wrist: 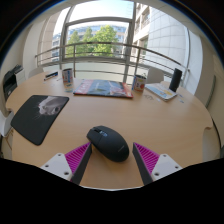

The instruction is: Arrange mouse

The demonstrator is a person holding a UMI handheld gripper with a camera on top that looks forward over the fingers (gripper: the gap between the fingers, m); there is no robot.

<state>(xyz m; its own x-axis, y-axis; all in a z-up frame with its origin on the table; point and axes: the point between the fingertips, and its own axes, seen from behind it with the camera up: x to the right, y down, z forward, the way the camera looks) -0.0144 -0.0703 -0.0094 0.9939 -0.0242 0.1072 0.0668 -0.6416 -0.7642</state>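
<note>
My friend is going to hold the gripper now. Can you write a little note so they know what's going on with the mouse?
Hand-held gripper: open, holding nothing; no finger touches the mouse.
Mouse: black, resting on the wooden table, just ahead of the fingers, about centred between them.
Mouse pad: dark, further ahead, to the left of the mouse, nothing on it.
Done: gripper lined up behind the mouse.
Left: grasp the mouse and, probably, set it on the pad.

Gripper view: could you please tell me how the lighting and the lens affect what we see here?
Gripper view: daylight from the window backlights the scene and puts glare on the table; the wide lens bows the table's edge; the black mouse, just ahead of the open gripper, looks dark with little detail.
</note>
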